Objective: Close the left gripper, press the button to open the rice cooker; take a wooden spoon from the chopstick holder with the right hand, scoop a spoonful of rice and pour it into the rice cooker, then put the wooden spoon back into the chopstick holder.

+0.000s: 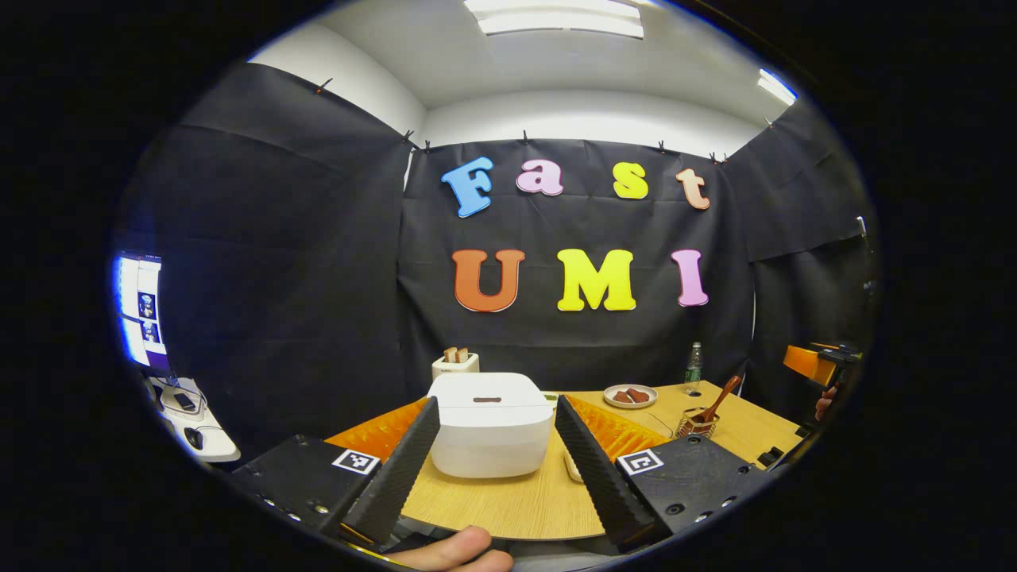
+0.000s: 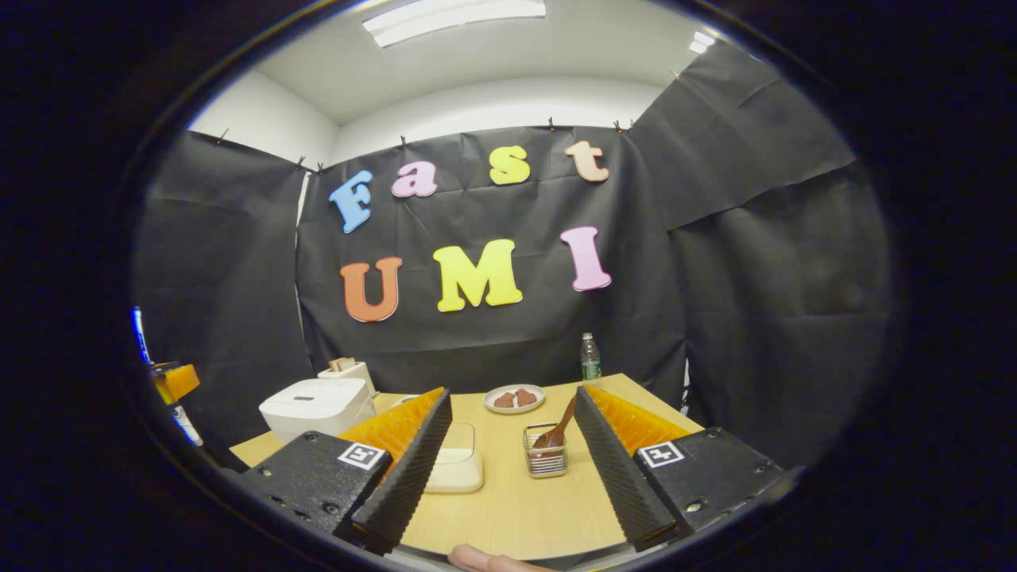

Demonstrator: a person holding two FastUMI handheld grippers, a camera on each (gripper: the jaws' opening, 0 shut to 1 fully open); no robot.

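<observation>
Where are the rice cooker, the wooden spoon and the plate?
rice cooker [image 1: 491, 425]: left gripper view, on its front wall.
wooden spoon [image 2: 558, 425]: right gripper view, on its handle above the holder.
plate [image 2: 515, 400]: right gripper view, on its near rim.

Black-cloth booth walls [image 1: 278, 262], white ceiling with strip lights [image 1: 556, 16], wooden table [image 2: 516, 500].

Left tool [image 1: 496, 453] and right tool [image 2: 512, 453] both spread wide.
</observation>
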